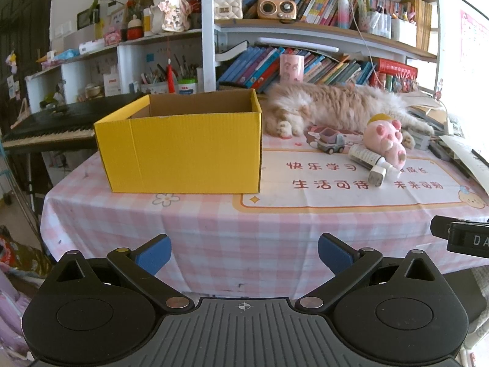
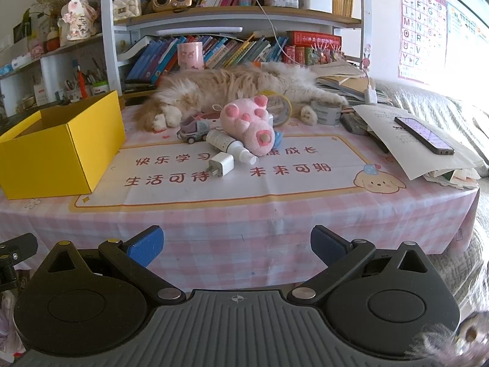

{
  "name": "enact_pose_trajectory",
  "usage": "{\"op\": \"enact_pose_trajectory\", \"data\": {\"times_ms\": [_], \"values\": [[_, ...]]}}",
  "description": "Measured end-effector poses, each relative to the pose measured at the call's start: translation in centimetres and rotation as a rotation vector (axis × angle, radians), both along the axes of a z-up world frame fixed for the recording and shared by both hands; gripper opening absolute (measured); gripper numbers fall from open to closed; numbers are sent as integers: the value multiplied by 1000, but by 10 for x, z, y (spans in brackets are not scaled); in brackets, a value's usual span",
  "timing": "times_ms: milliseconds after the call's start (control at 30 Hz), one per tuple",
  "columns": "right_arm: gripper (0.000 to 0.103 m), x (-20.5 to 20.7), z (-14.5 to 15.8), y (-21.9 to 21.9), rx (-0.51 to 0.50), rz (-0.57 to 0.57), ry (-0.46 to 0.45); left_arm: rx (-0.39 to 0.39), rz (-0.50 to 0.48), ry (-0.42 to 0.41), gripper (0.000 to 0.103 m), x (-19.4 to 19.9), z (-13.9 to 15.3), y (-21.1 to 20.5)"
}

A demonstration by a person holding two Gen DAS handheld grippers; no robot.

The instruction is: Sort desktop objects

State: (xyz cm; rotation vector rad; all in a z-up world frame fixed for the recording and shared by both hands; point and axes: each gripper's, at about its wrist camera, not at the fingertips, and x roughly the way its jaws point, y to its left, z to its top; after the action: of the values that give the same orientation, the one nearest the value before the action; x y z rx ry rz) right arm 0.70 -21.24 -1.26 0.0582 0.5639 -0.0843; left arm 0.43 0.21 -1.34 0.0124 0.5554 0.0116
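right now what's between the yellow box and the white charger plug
Nothing: in the right wrist view only bare printed mat lies between the yellow box and the white charger plug.

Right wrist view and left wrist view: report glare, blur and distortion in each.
Right wrist view: window light blows out the upper right beside the alphabet poster; a furry blur smears the lower right corner; the shelf posts bow. Left wrist view: glare at the right edge, the left side dim around the keyboard, the tablecloth edge curving; the yellow box is sharp.
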Motion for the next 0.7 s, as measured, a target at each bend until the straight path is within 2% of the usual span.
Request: {"op": "enact_pose_trajectory", "data": {"times_ms": [333,700], "values": [[103,0,-5,0,5,-4,2,2,-7,0,103,0,-9,0],[103,0,-5,-1,6,-3,2,3,-10,3,103,-1,-5,-4]]}}
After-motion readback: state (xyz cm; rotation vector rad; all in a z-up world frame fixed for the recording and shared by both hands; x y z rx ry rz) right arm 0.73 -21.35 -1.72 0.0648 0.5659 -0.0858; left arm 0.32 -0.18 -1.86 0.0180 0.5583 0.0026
